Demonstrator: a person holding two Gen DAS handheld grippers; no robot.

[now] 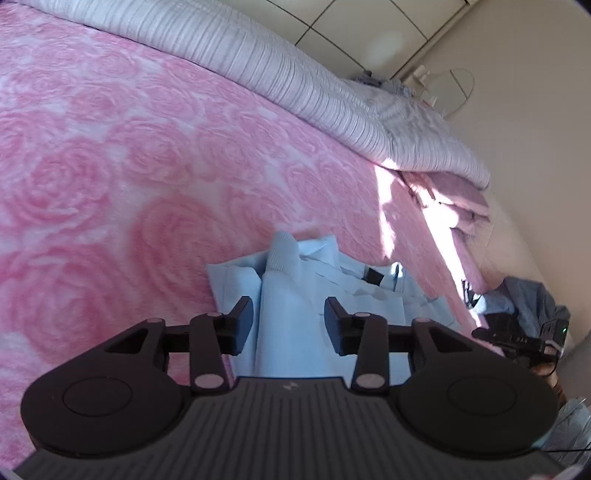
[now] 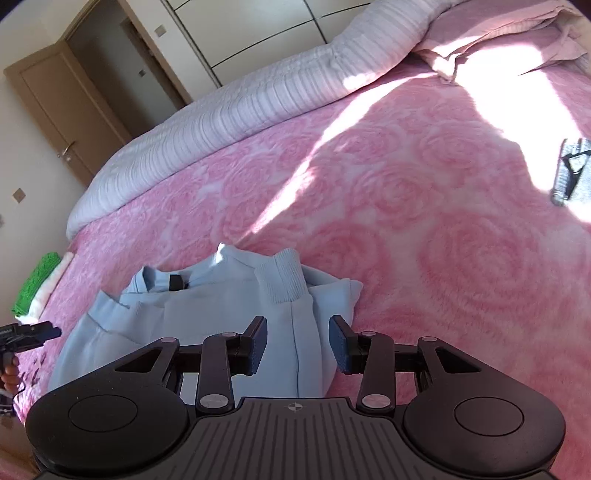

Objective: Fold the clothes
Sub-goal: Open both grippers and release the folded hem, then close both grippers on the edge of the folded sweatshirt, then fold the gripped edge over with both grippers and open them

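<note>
A light blue sweatshirt (image 1: 295, 295) lies partly folded on the pink rose-patterned bedspread (image 1: 110, 166). My left gripper (image 1: 289, 325) is open just above the garment's left part, with one sleeve running between the fingers. In the right wrist view the sweatshirt (image 2: 207, 306) shows its collar with a black label and a ribbed cuff (image 2: 282, 277) folded over the body. My right gripper (image 2: 298, 345) is open over the garment's right side, fingers either side of a sleeve seam. Neither holds cloth. The other gripper shows at each view's edge (image 1: 517, 341) (image 2: 26, 334).
A rolled white ribbed duvet (image 2: 240, 107) lies along the far side of the bed, with pink pillows (image 2: 498, 33) at its head. Folded green and white cloth (image 2: 37, 284) sits at the bed's left edge. A grey item (image 2: 570, 170) lies at the right. Strong sunlight crosses the bedspread.
</note>
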